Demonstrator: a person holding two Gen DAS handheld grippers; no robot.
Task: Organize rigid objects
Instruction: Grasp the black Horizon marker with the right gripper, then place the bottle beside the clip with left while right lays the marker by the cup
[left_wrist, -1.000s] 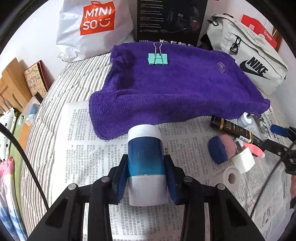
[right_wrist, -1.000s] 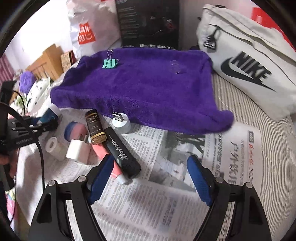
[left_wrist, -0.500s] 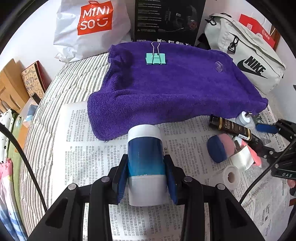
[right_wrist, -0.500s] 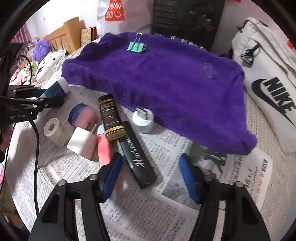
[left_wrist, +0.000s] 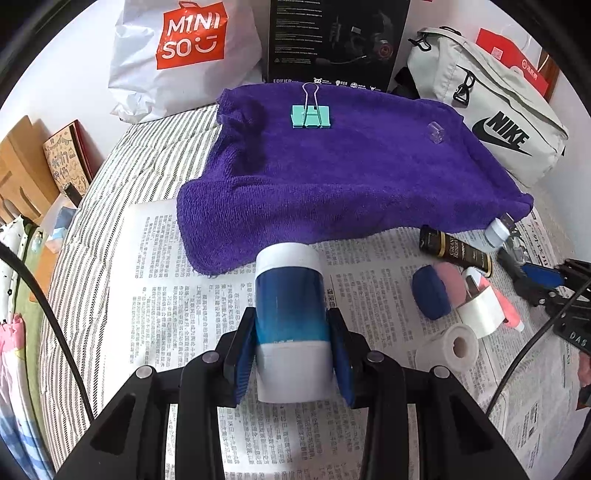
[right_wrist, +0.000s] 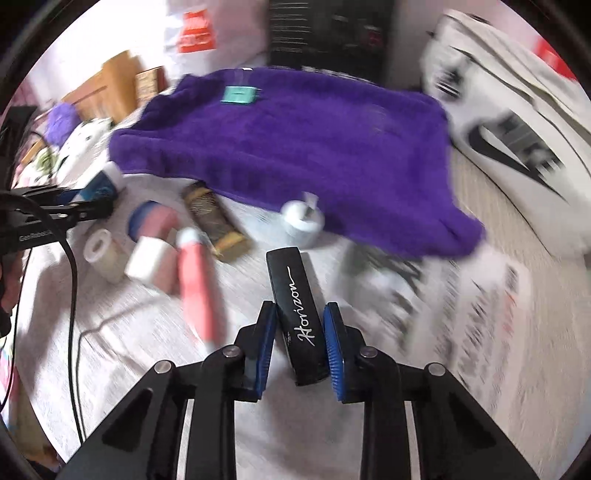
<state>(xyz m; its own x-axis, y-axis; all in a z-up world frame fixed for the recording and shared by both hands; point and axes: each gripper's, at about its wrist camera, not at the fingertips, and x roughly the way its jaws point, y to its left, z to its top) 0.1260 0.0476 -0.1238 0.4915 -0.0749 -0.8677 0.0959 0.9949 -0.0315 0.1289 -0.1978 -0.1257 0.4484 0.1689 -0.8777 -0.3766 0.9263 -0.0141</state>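
Observation:
My left gripper (left_wrist: 291, 347) is shut on a blue and white cylindrical bottle (left_wrist: 291, 314), held above the newspaper in front of the purple towel (left_wrist: 351, 173). My right gripper (right_wrist: 300, 345) is shut on a black "Horizon" case (right_wrist: 295, 306), lifted just above the newspaper; this view is motion-blurred. On the towel lie a teal binder clip (left_wrist: 311, 115) and a small clear cap (left_wrist: 436, 132). Beside the right gripper lie a pink tube (right_wrist: 199, 291), a dark gold-banded bottle (right_wrist: 214, 225), a white adapter (right_wrist: 303, 218), a blue-pink case (right_wrist: 153, 221), a white block (right_wrist: 147, 258) and a tape roll (right_wrist: 99, 251).
A Miniso bag (left_wrist: 184, 55), a black box (left_wrist: 332, 40) and a white Nike bag (left_wrist: 491, 110) stand behind the towel. Newspaper (left_wrist: 155, 295) covers the striped bed. A cable (left_wrist: 48, 314) crosses the left. Wooden furniture (left_wrist: 18, 166) is at the far left.
My right gripper moved in over the black Horizon case, closed on it and is swinging with it. My left gripper kept holding the bottle almost still.

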